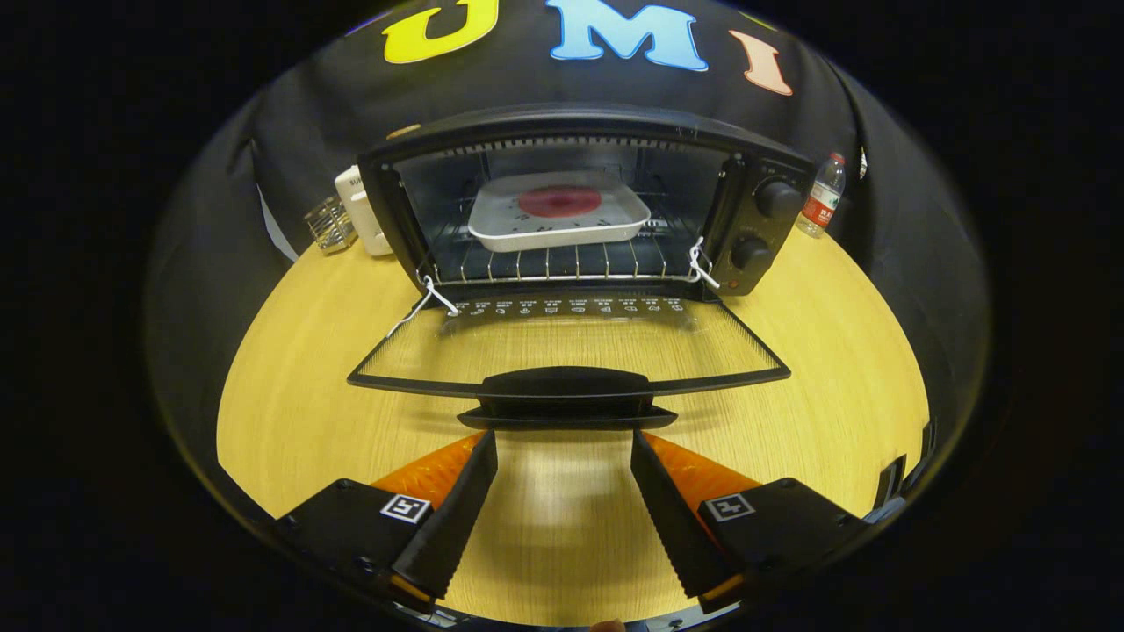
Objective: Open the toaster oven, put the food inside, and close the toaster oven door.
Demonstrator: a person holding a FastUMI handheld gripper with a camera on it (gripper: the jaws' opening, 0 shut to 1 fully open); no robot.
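Closing the door is, by my judgement, the step in hand: the food, a red round piece, already lies on a white tray on the wire rack inside the toaster oven. The door hangs fully open and flat, at 12 o'clock from the tongs, and its handle is just ahead of the fingertips. The tongs are apart and hold nothing. To do it well, I would bring the fingers under the handle and lift in an arc around the hinge, slowly, so the oven does not slide back.

The bench is pale yellow wood. At 10 o'clock stand a white appliance and a small wire holder; at 2 o'clock, a water bottle.
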